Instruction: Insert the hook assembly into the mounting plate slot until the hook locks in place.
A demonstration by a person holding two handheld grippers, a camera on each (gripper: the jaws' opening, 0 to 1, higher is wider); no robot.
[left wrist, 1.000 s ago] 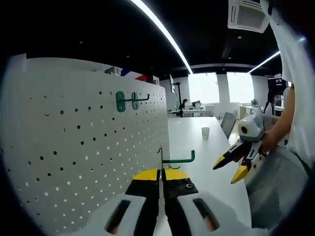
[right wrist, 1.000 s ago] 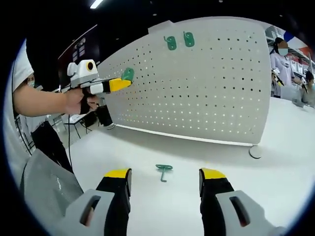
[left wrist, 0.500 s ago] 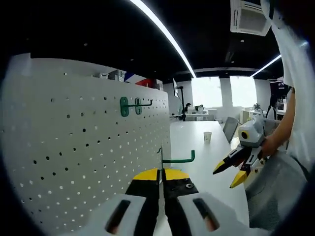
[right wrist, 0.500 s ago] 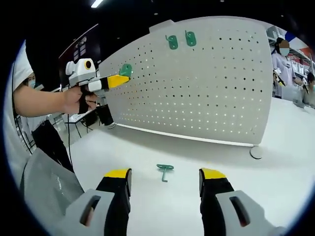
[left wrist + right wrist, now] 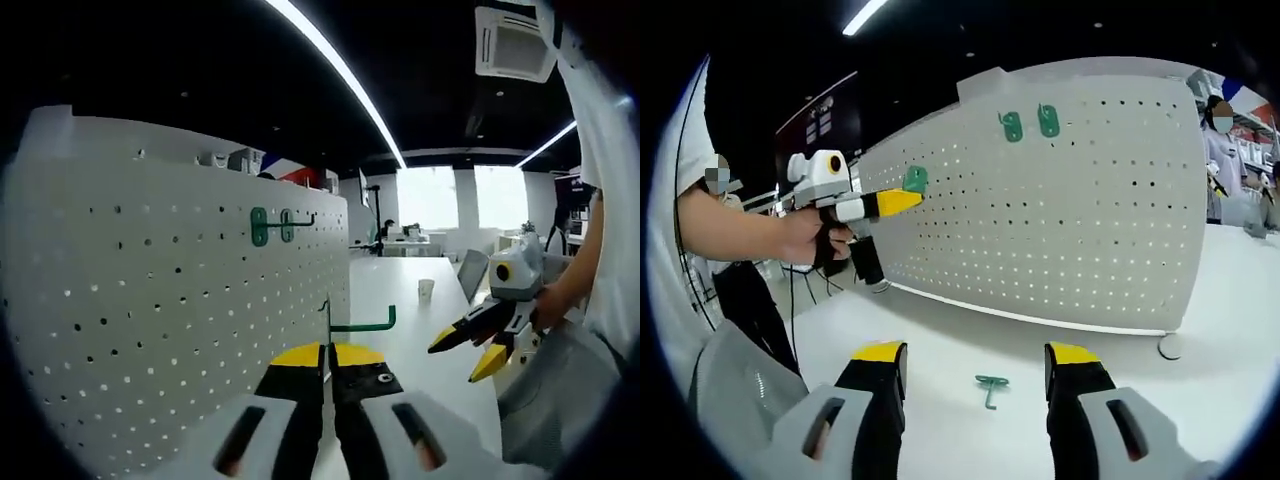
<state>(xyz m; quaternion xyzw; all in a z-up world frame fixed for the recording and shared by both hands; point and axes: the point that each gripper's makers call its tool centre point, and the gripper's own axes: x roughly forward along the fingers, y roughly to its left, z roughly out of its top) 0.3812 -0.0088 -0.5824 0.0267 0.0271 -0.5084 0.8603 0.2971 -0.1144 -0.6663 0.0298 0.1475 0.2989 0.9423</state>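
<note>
My left gripper [image 5: 327, 357] is shut on a green hook [image 5: 362, 322], held up beside the white pegboard [image 5: 160, 320]. Two green hooks [image 5: 272, 224] hang high on that board. From the right gripper view, the left gripper [image 5: 908, 198] holds its green hook [image 5: 915, 179] close to the pegboard's [image 5: 1090, 230] left part; whether they touch is unclear. The mounted pair of hooks [image 5: 1030, 123] sits near the board's top. My right gripper [image 5: 978, 362] is open above the table, and a loose green hook [image 5: 991, 386] lies on the tabletop between its yellow-tipped fingers.
The white table [image 5: 940, 350] runs under the pegboard, whose round foot [image 5: 1171, 347] stands at the right. A paper cup [image 5: 427, 289] and a laptop [image 5: 468, 272] sit farther down the table. A person's arm [image 5: 730, 225] holds the left gripper. Another person stands behind the board at far right.
The right view has tilted upward, so board and loose hook sit lower in it. The left gripper with its hook has shifted slightly right along the pegboard.
</note>
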